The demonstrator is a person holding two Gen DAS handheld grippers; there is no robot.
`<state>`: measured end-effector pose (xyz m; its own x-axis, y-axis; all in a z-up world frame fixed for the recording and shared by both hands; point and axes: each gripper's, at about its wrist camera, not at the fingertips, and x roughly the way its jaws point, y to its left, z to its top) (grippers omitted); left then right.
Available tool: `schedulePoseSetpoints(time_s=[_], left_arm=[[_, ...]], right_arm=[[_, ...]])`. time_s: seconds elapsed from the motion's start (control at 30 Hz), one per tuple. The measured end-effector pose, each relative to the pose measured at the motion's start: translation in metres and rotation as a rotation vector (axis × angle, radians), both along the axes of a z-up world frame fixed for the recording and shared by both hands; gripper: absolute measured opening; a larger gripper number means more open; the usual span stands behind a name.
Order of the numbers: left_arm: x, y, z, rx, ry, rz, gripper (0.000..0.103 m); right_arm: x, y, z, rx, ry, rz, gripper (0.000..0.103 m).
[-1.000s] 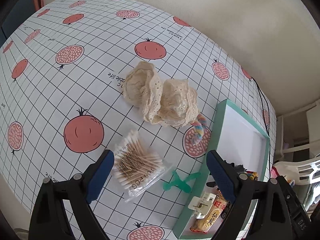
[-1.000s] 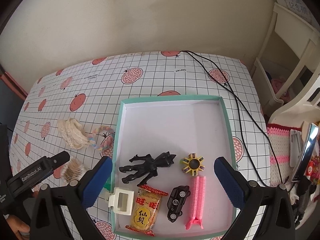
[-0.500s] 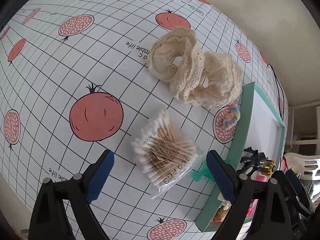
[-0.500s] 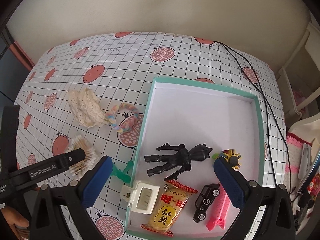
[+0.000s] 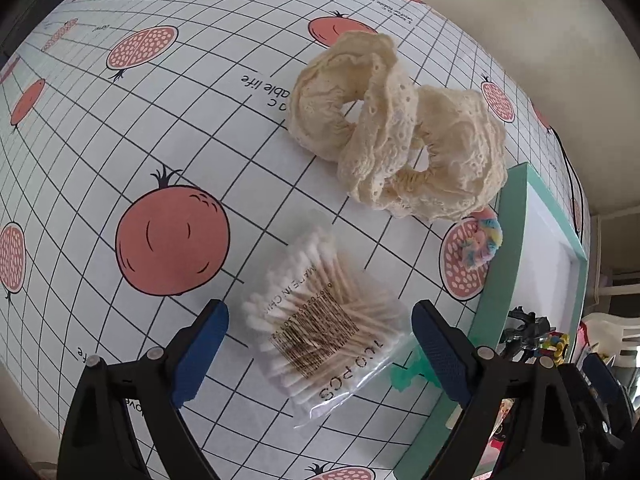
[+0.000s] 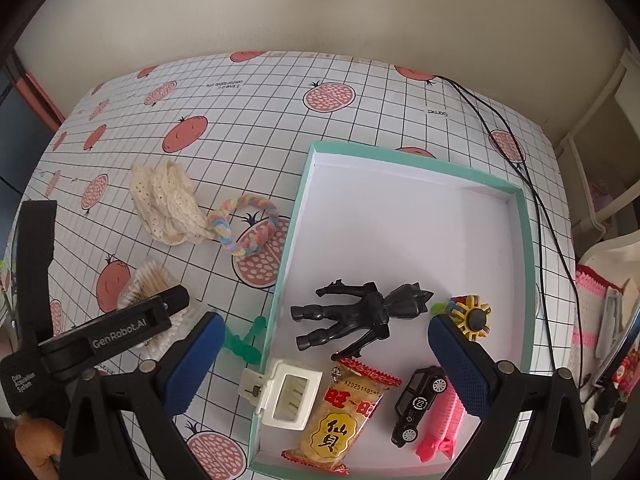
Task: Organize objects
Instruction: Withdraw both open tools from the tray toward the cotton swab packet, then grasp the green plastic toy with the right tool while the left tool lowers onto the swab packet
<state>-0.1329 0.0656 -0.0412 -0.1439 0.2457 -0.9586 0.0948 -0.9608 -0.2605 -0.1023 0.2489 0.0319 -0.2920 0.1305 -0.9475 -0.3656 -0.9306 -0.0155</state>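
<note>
I am holding my left gripper (image 5: 320,344) wide open around the clear bag of wooden cotton swabs (image 5: 320,320), lying left of the mint-green cardboard tray (image 6: 528,248). My right gripper (image 6: 324,364) is hanging open over the tray's near end.

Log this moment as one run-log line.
left tongs: open, straddling cotton swab bag | right tongs: open, over teal box | lace scrunchies, green clip: outside box

— Where is the left gripper (image 5: 320,344)?
— Low in its wrist view, jaws spread wide, nothing held; blue pads at 7 and 5 o'clock.
— And the right gripper (image 6: 324,360)?
— Likewise spread, empty; pads at 7 and 5 o'clock; the left's body sits at its 8 o'clock.
</note>
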Motion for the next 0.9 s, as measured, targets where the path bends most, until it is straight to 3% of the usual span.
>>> schedulePoseSetpoints(time_s=[0.6,0.77,0.9], left_arm=[[0.012,-0.02,0.0,-0.092,-0.024,-0.128,0.093],[0.011,-0.029,0.0,-0.086,-0.02,-0.12,0.093],[0.011,-0.026,0.007,-0.066,0.019,-0.128,0.093]], right_arm=[[-0.011,-0.048,-0.023,-0.004,-0.032,0.168,0.101],[-0.014,-0.062,-0.033,-0.021,-0.06,0.21,0.082],[-0.016,-0.068,-0.041,-0.038,-0.073,0.235,0.072]])
